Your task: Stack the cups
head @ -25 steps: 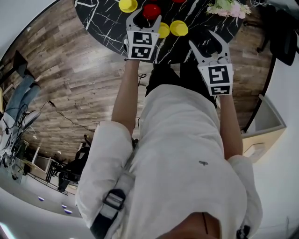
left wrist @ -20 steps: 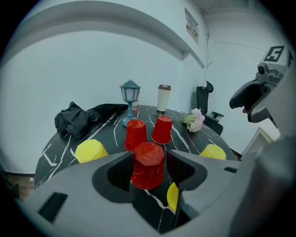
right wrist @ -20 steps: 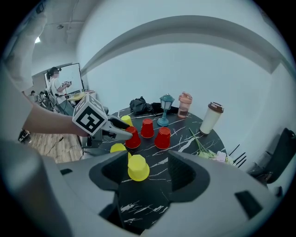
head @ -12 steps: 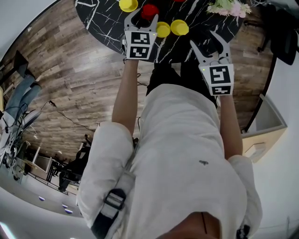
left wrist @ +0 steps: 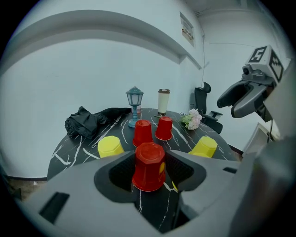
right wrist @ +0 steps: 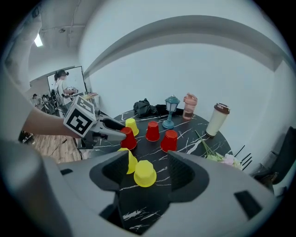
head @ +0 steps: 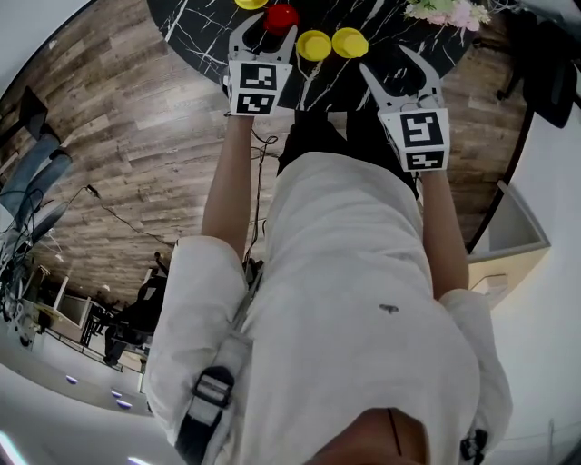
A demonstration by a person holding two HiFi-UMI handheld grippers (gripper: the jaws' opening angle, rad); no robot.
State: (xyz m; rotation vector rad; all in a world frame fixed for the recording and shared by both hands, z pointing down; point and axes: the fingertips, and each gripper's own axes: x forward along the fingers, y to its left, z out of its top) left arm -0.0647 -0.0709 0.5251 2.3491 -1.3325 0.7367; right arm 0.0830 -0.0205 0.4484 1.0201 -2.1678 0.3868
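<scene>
Upside-down red and yellow cups stand on a black marble table (head: 363,77). My left gripper (left wrist: 150,159) has its pads against both sides of the nearest red cup (left wrist: 149,166), whose rim rests on the table. The head view shows that red cup (head: 280,16) between the left gripper's (head: 263,23) fingers. Two more red cups (left wrist: 142,133) (left wrist: 163,128) stand behind it. My right gripper (right wrist: 145,159) is open, and a yellow cup (right wrist: 144,173) sits loose in the gap ahead of its jaws. A second yellow cup (right wrist: 129,162) is partly hidden behind its left jaw.
At the table's far side stand a small teal lantern (left wrist: 134,106), a tall lidded tumbler (left wrist: 163,101), a pink bottle (right wrist: 189,106) and a black cloth (left wrist: 88,121). Flowers (left wrist: 192,120) lie at the right. Another yellow cup (left wrist: 110,146) stands at the left.
My left gripper has pushed a little further around the red cup and its jaws have narrowed onto it. The right gripper has hardly moved.
</scene>
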